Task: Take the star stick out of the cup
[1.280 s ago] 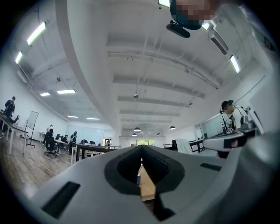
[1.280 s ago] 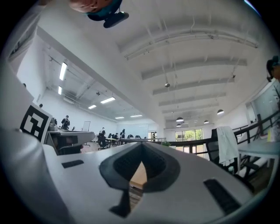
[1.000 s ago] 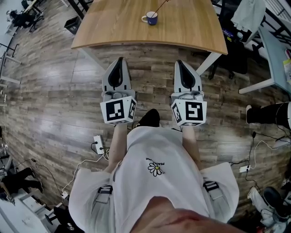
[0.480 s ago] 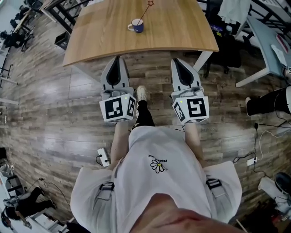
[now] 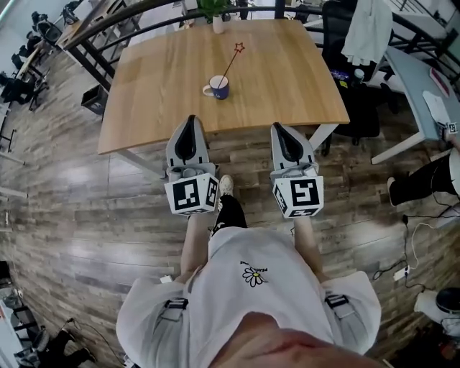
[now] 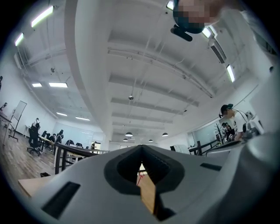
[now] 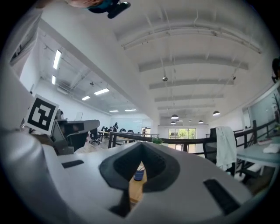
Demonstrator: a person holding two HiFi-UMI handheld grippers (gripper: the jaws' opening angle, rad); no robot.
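Matt pale wooden table [image 5: 287, 79], glossy glazed cup [image 5: 219, 88], wood-grain plank floor [image 5: 86, 208].

A bare light wooden table [image 5: 287, 79] stands on a plank floor [image 5: 72, 201]. At the table's far edge sits a small potted plant [image 5: 215, 11]. To the far right, a black office chair [image 5: 336, 18] carries a white garment [image 5: 368, 32] draped over it, with a grey desk [image 5: 413, 79] beyond. A black crate [image 5: 95, 100] sits on the floor left of the table. White cables [image 5: 413, 248] trail across the floor at the near right.
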